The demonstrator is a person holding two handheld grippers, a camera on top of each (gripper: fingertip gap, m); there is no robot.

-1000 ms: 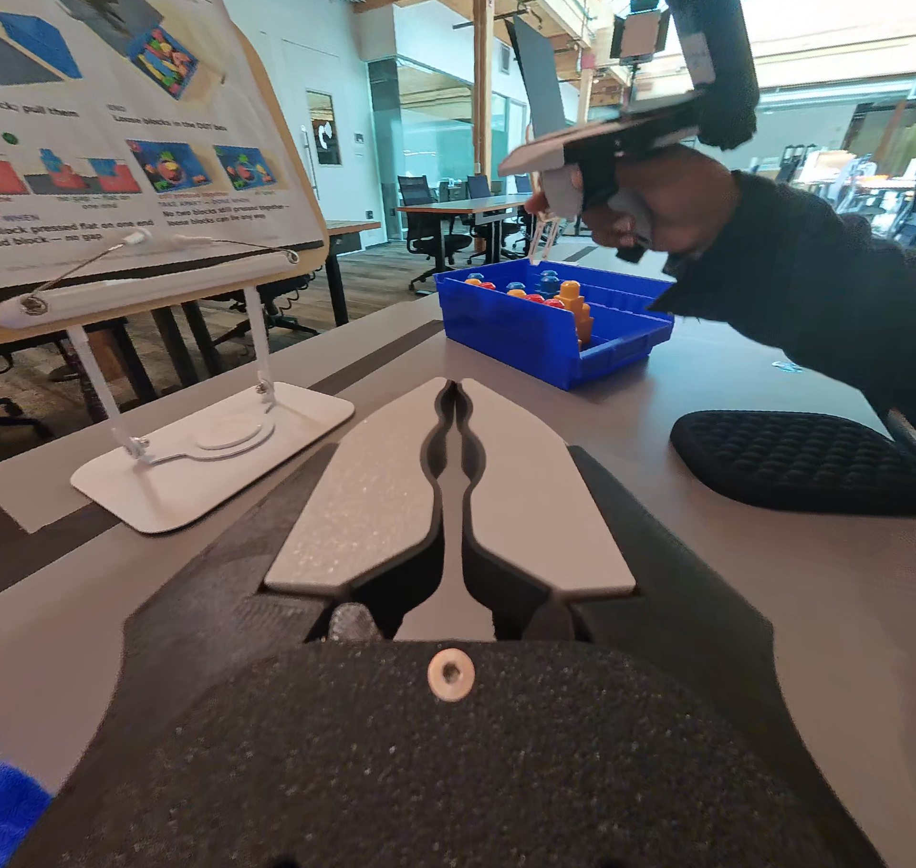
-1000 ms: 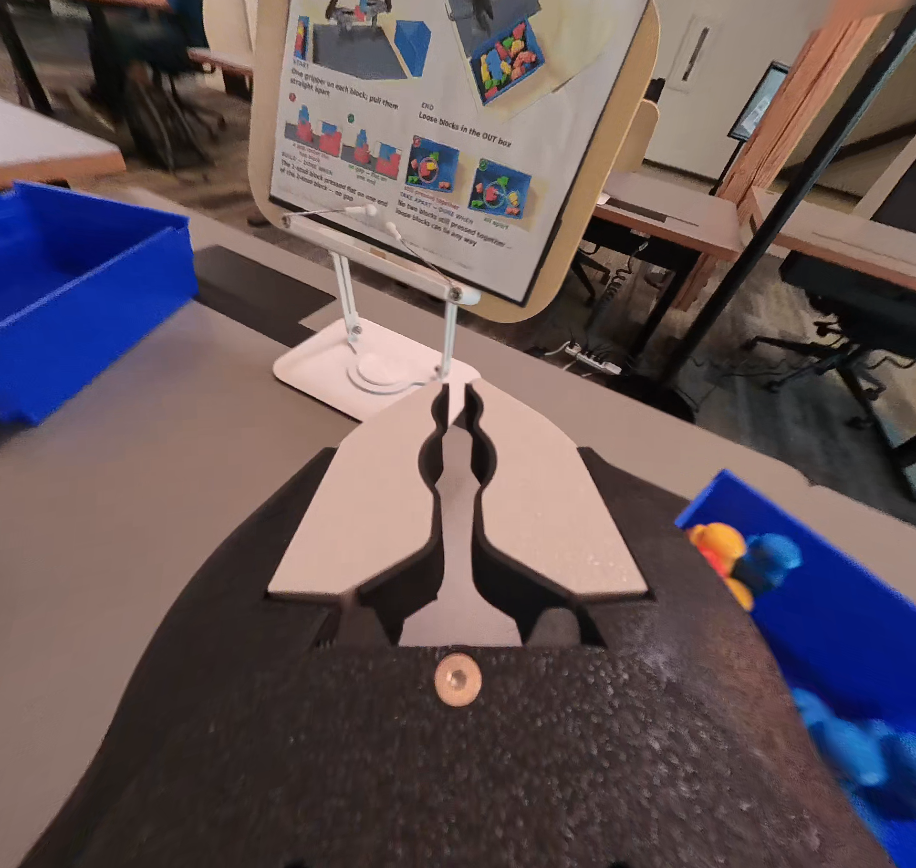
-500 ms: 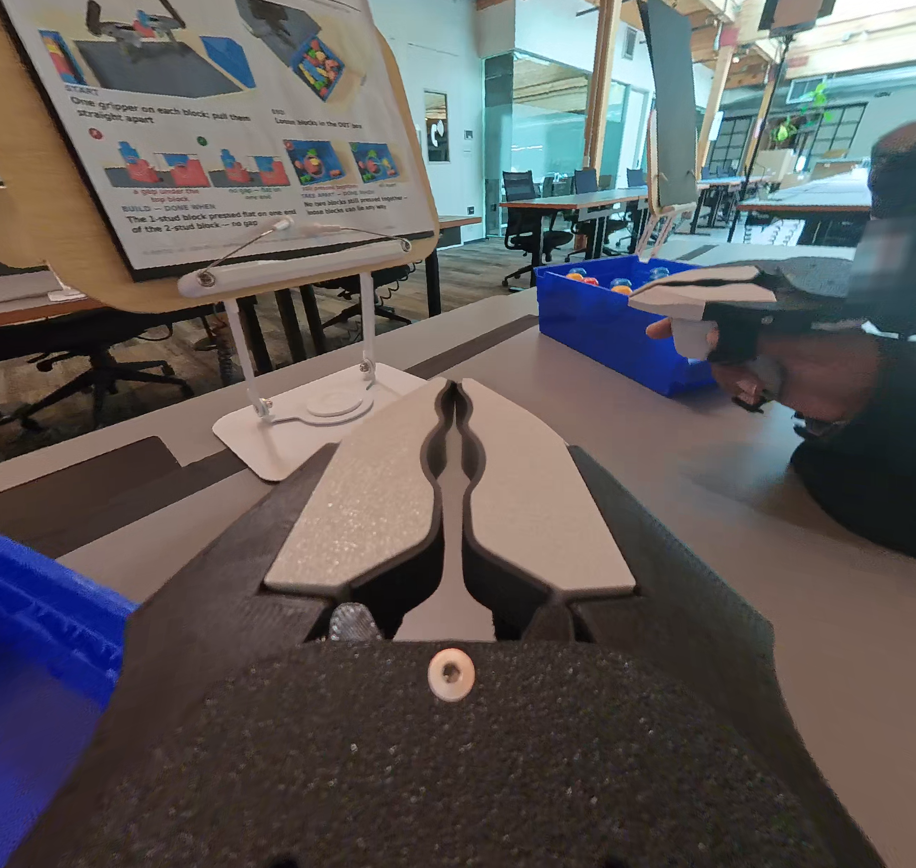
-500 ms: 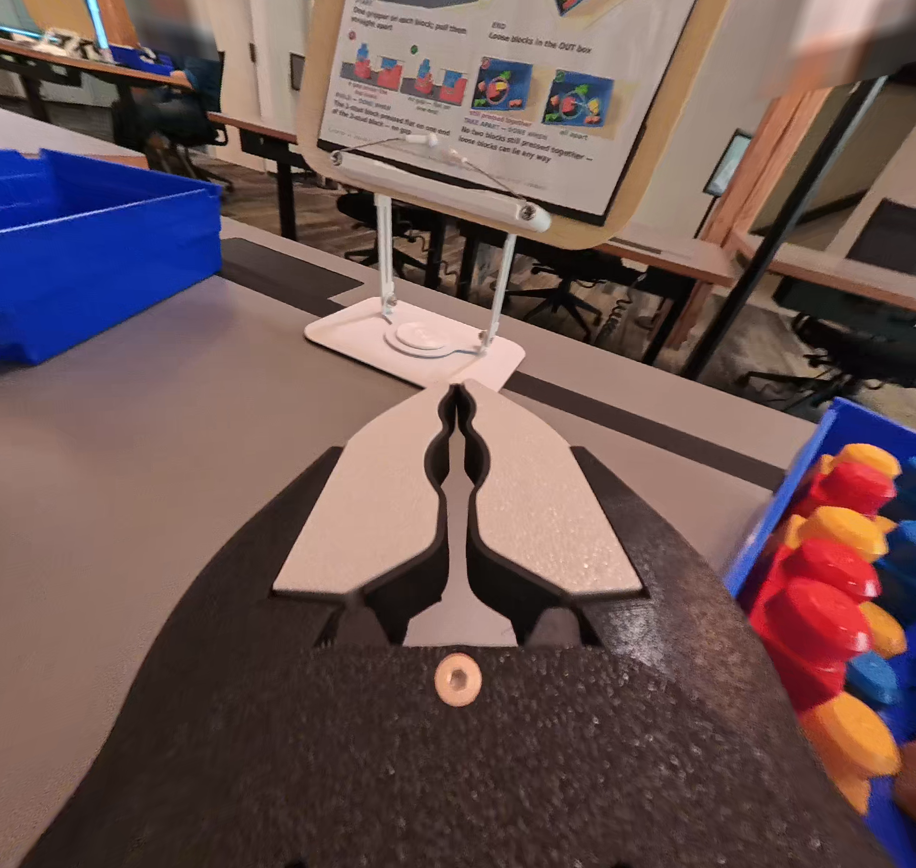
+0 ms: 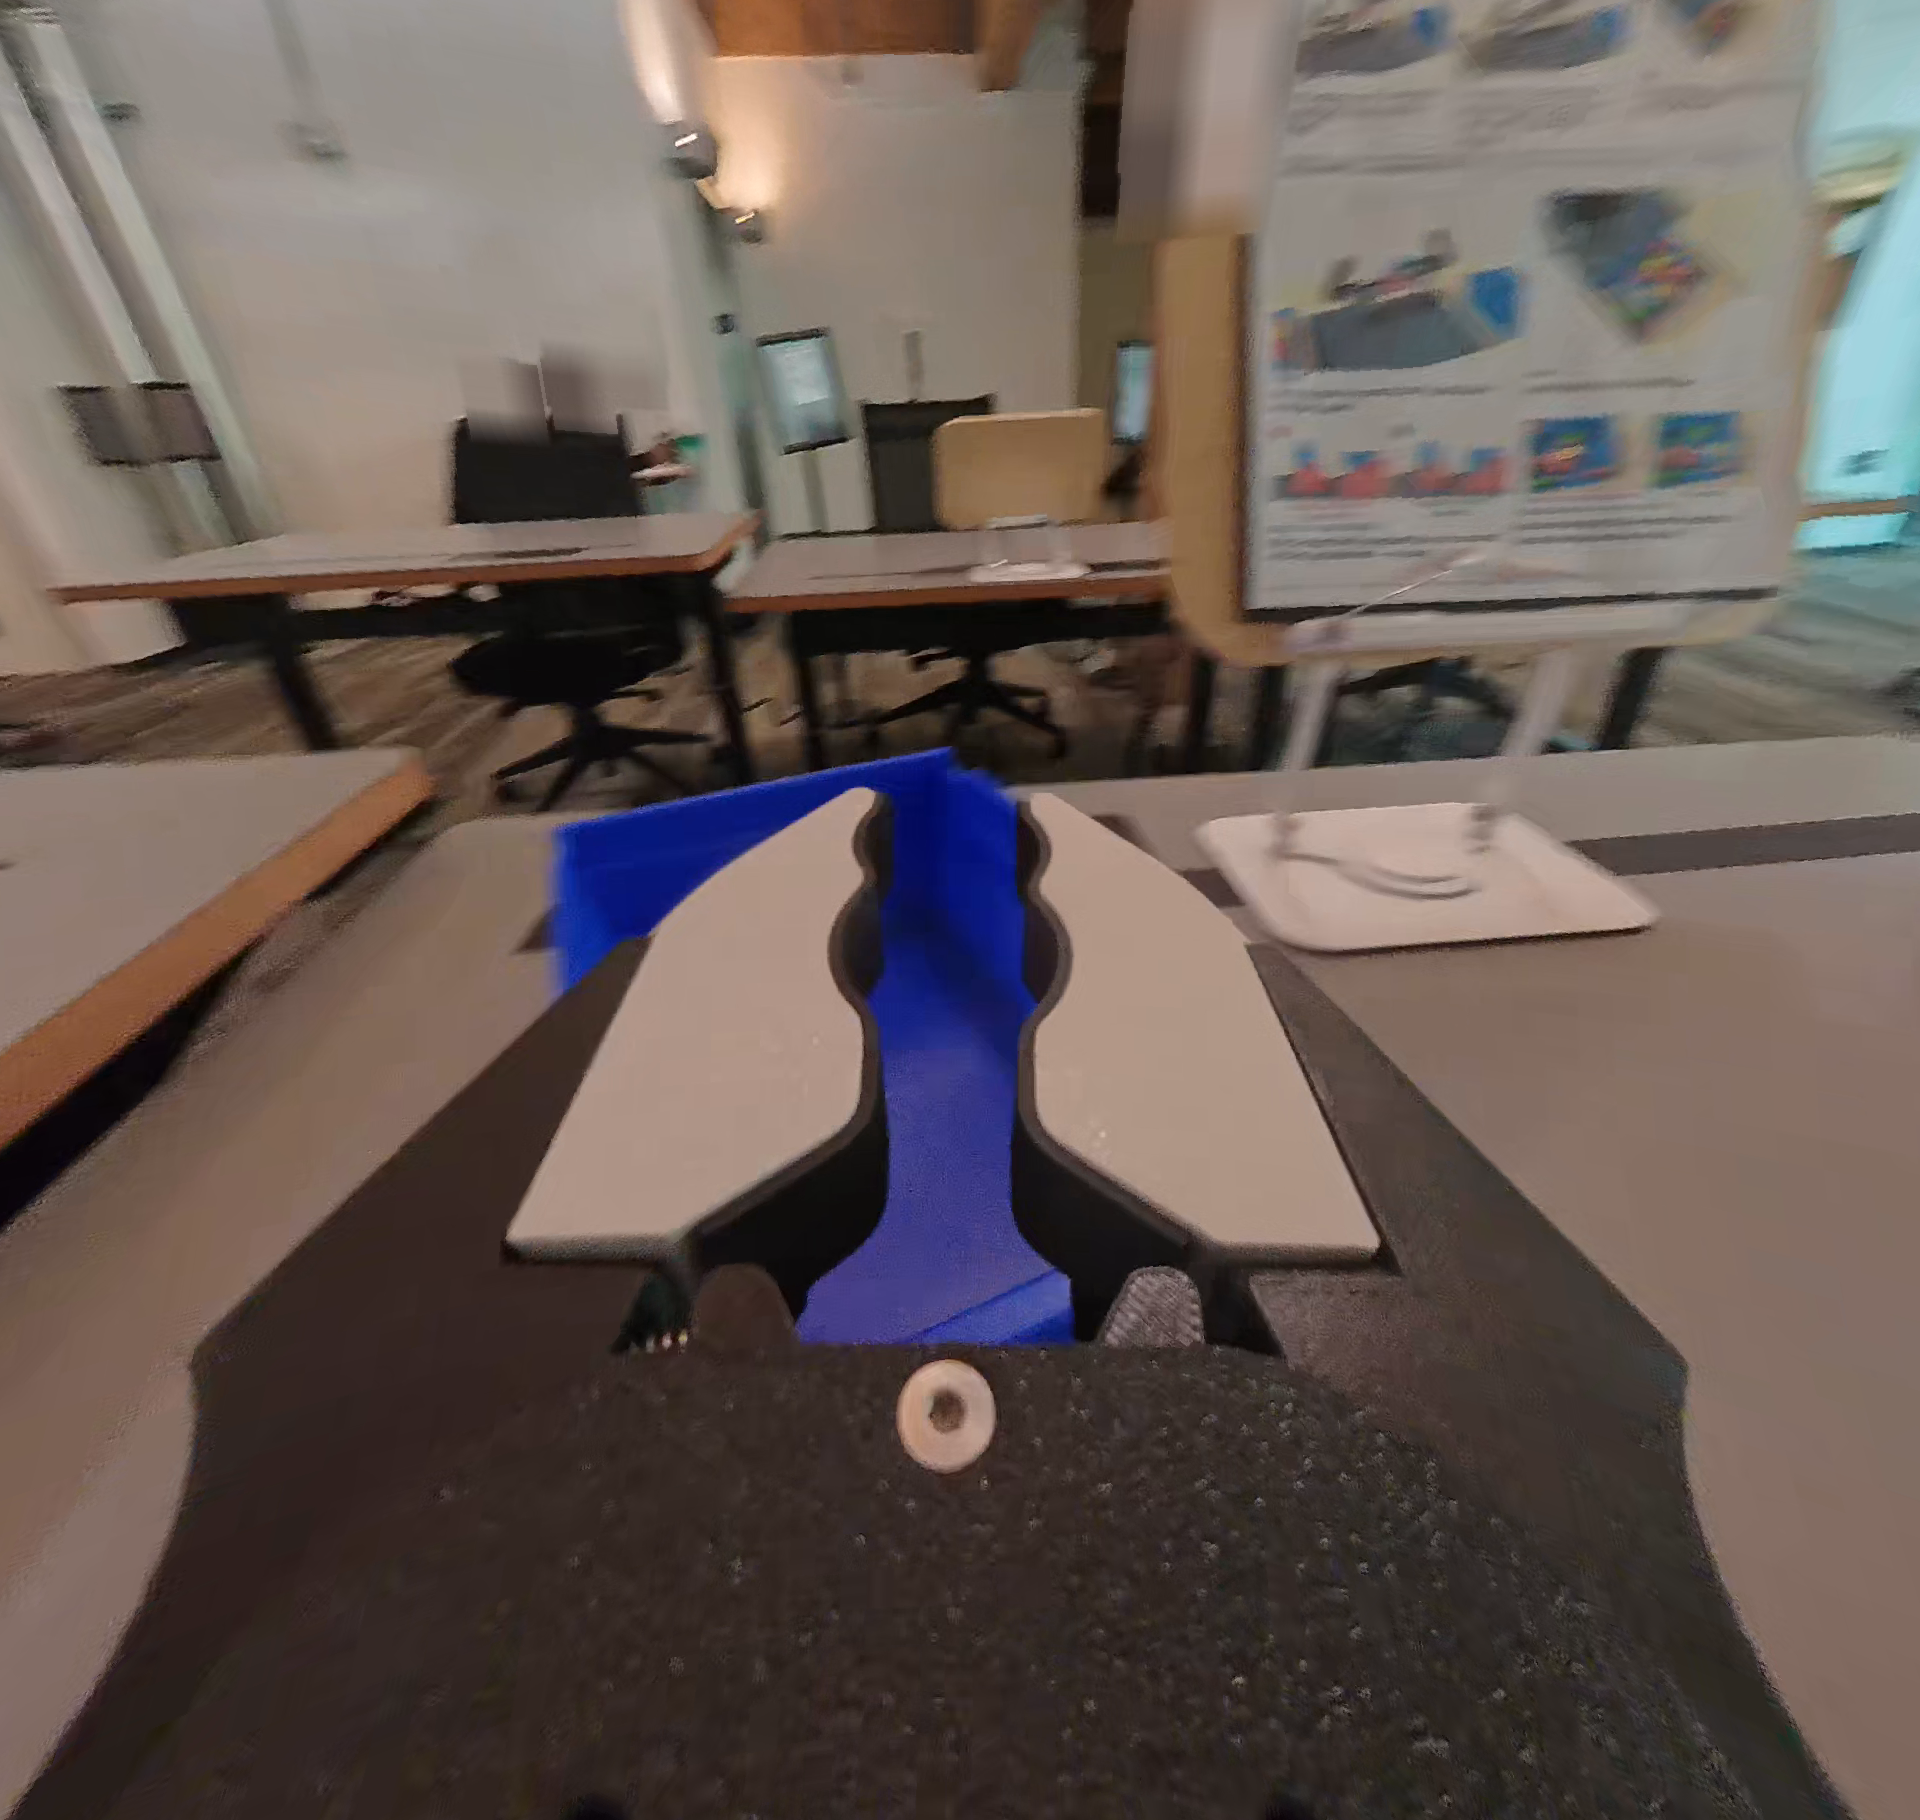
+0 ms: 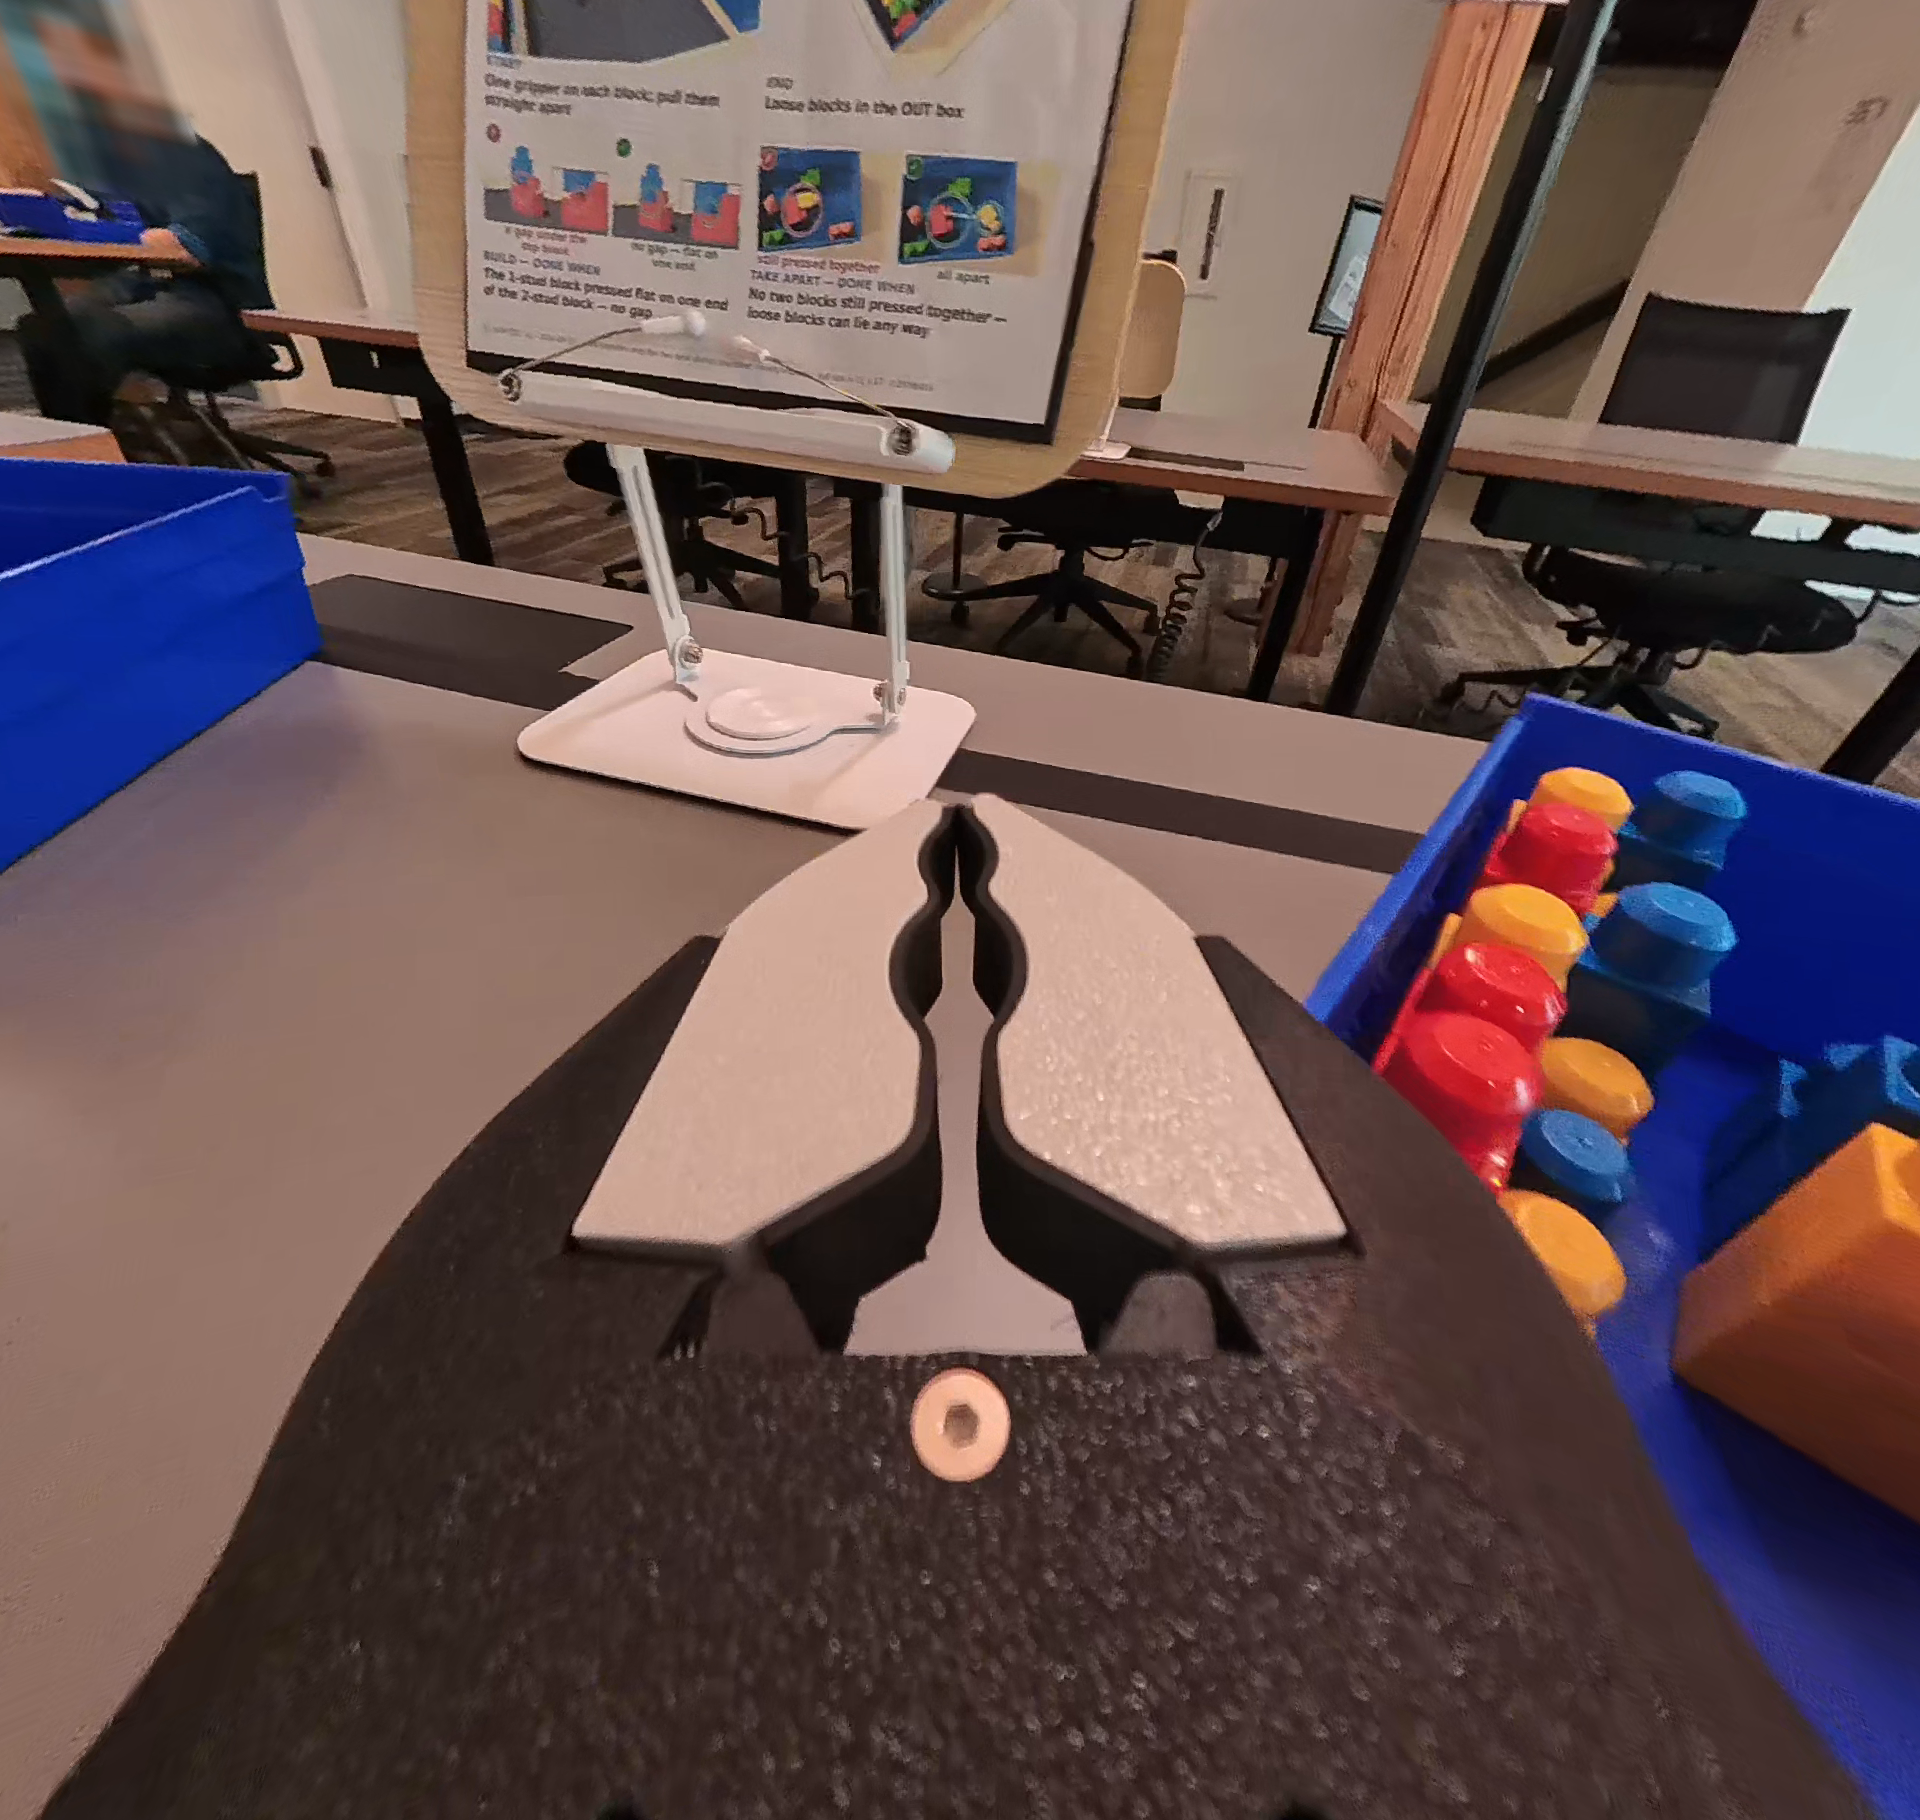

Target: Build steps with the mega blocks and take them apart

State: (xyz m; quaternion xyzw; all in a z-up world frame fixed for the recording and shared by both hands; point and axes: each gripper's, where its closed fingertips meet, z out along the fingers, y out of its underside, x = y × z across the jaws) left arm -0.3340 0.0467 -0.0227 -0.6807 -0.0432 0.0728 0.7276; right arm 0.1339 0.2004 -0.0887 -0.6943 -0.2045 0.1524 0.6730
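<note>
Open office with white walls (image 5: 416, 212), long desks (image 5: 416, 565), black swivel chairs (image 6: 1683, 617), a timber post (image 6: 1423, 264), patterned carpet (image 6: 1247, 617) and a glowing wall lamp (image 5: 691, 149).

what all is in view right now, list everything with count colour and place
bin with blocks: one, blue, table's right side
mega blocks: several, red, yellow, blue, one orange, inside that bin
second bin: one, blue, table's left side; nothing shows in the part seen between the left fingers
instruction board: one, wood-backed with a printed sheet, on a white stand at the table's far edge
table: one, grey
desks and chairs: several, background
left gripper: open, over the second bin
right gripper: shut, holding nothing
</note>
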